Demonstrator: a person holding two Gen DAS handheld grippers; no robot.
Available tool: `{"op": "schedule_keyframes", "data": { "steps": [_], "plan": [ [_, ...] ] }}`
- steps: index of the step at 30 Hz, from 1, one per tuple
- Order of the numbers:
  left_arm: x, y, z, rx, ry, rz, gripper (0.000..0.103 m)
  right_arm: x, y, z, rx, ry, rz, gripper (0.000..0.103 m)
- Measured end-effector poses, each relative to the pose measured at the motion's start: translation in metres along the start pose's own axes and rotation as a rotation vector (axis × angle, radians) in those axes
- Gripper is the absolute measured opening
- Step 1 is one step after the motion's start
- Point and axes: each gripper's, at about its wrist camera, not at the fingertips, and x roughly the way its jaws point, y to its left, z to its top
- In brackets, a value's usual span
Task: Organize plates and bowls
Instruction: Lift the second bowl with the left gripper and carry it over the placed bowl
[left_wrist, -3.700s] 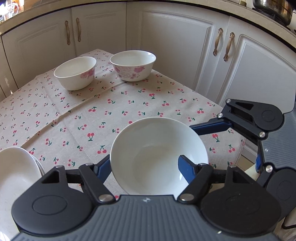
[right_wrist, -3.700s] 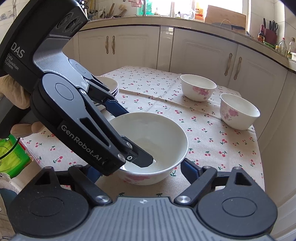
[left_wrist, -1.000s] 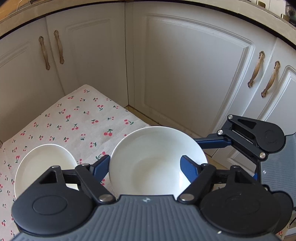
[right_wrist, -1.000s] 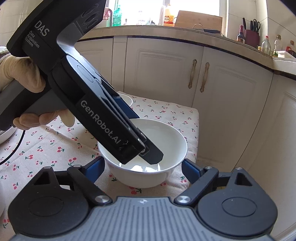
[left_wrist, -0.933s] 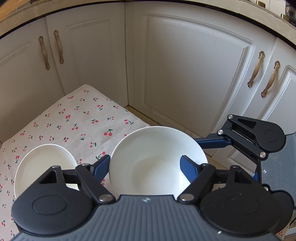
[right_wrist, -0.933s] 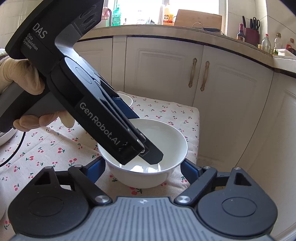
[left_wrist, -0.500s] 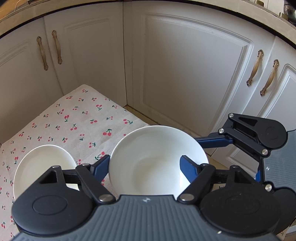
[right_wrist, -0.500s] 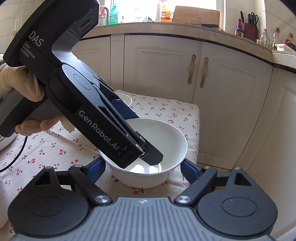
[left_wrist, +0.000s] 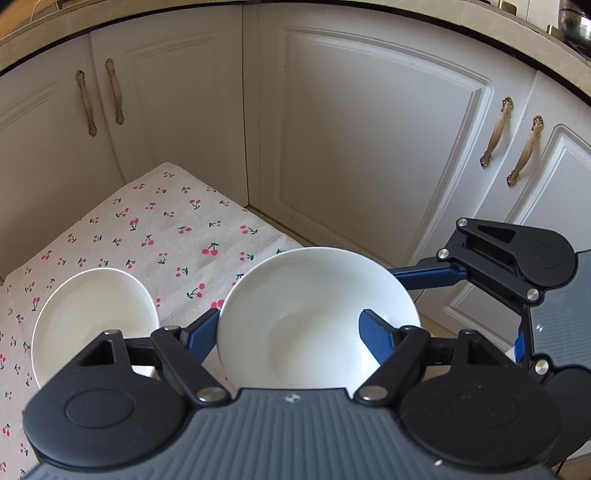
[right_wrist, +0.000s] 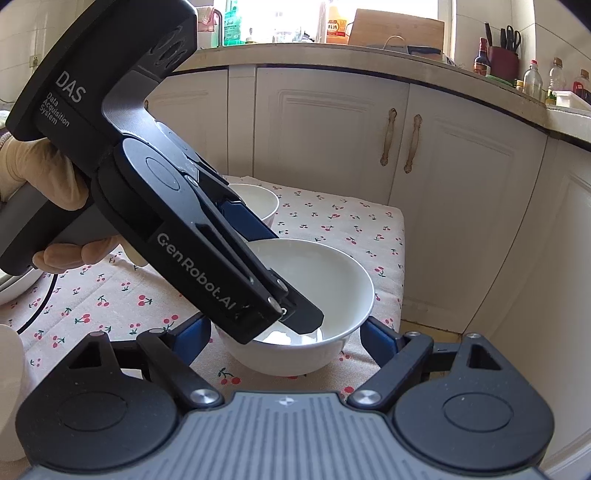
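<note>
A white bowl (left_wrist: 314, 317) (right_wrist: 314, 295) sits between both grippers, near the corner of the cherry-print tablecloth (left_wrist: 155, 236). It looks nested on another bowl underneath. My left gripper (left_wrist: 284, 332) grips its rim, one finger (left_wrist: 376, 336) inside the bowl and one outside. My right gripper (right_wrist: 284, 339) stands with its blue fingers either side of the bowl's base; contact is unclear. A second white bowl (left_wrist: 92, 321) (right_wrist: 258, 201) sits just to the left on the cloth.
White cabinet doors (left_wrist: 369, 147) with brass handles stand close behind the table's corner. The table edge (right_wrist: 400, 266) drops off right of the bowl. A white plate rim (right_wrist: 14, 288) shows at far left. A gloved hand (right_wrist: 40, 173) holds the left gripper.
Since 3.7 s ago both grippers carried the bowl across the table to the far corner next to the other bowl. Over the last second it has sunk slightly and barely moves.
</note>
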Motion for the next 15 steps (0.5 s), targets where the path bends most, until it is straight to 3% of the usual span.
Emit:
{"op": "schedule_keyframes", "data": {
  "steps": [15],
  "plan": [
    [-0.063, -0.016, -0.024, 0.007, -0.044, -0.008, 0.080, -0.052, 0.041, 0.004, -0.009, -0.004, 0.004, 0.091]
  ]
}}
